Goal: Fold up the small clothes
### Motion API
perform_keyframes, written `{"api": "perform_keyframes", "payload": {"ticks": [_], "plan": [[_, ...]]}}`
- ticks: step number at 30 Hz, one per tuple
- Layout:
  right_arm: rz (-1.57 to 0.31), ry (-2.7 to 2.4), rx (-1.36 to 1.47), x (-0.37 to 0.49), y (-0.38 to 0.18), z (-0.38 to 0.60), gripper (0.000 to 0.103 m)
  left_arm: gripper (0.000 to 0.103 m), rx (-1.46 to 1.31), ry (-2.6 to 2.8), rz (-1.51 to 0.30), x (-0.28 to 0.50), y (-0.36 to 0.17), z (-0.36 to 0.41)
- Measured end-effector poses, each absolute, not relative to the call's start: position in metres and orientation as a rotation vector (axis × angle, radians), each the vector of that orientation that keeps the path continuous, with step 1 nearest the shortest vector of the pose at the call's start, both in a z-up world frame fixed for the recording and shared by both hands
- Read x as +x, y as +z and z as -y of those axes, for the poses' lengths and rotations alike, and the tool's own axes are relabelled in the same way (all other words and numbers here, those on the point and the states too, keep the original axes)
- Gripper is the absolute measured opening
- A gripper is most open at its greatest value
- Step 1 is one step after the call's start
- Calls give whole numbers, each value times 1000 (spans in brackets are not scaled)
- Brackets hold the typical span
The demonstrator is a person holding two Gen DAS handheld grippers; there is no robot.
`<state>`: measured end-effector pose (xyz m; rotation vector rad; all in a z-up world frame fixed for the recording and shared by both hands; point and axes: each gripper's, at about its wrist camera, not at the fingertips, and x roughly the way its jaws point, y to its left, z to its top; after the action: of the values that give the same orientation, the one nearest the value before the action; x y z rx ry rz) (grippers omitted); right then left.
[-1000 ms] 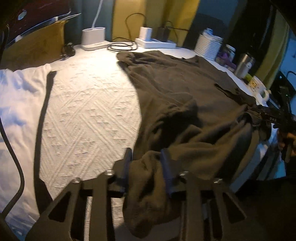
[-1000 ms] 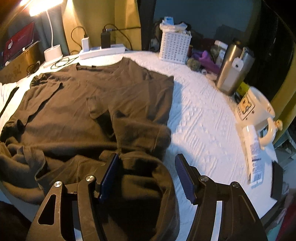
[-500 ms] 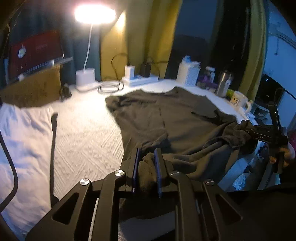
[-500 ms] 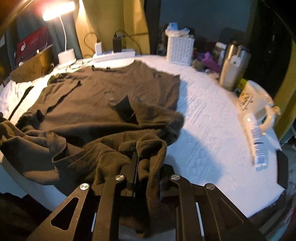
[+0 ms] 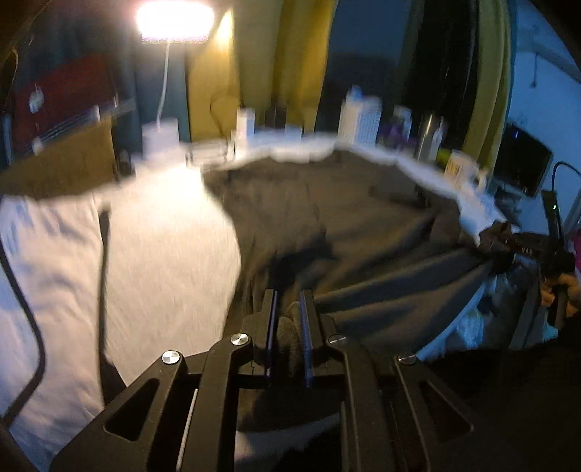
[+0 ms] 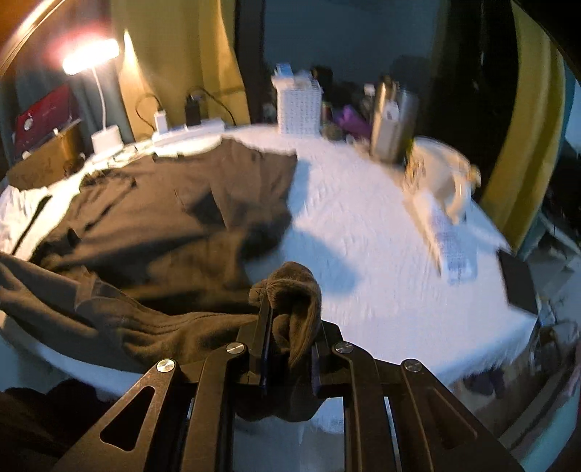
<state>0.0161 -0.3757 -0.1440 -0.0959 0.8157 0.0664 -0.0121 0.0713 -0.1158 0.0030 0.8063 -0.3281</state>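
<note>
A dark brown T-shirt [image 5: 326,203] lies spread on the white bedspread [image 5: 159,232], its collar toward the far side. My left gripper [image 5: 288,308] is shut on the shirt's near hem corner and holds it lifted. My right gripper [image 6: 288,319] is shut on the other hem corner [image 6: 294,287], bunched over the fingers. The hem hangs stretched between the two grippers; the shirt [image 6: 174,203] shows the same in the right wrist view. The right gripper also shows at the far right of the left wrist view [image 5: 523,247]. Both views are motion-blurred.
A lit desk lamp [image 5: 174,21], a power strip [image 6: 189,130], a white basket [image 6: 299,105], a steel flask [image 6: 392,123], a mug [image 6: 443,174] and a tube [image 6: 450,247] stand along the bed's far and right edges. A white cloth [image 5: 40,261] lies at the left.
Both grippers closed on the shirt's hem corners, then lifted and pulled back toward me. The hem rose off the bed and drew taut between them.
</note>
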Motion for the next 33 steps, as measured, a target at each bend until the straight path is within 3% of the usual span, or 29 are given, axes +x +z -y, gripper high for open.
{"api": "perform_keyframes", "payload": {"ticks": [6, 10, 11, 13, 15, 18, 33], "plan": [[-837, 6, -78, 1, -173, 386, 16, 12, -2, -356, -951, -25, -150, -72], [-829, -15, -102, -5, -172, 389, 32, 13, -26, -354, -948, -31, -140, -77], [-826, -22, -105, -6, -172, 391, 35, 16, -16, -349, -939, -32, -137, -78], [-818, -36, -102, -8, -170, 396, 50, 24, -2, -329, -920, -34, -129, -80], [-806, -54, -94, -11, -167, 402, 59, 40, -17, -314, -894, -33, -119, -86], [-782, -65, -77, -15, -160, 413, 59, 63, -47, -280, -855, -24, -111, -94], [-760, 25, -134, -2, -145, 412, 59, 66, 73, -268, -925, -14, -154, -69]]}}
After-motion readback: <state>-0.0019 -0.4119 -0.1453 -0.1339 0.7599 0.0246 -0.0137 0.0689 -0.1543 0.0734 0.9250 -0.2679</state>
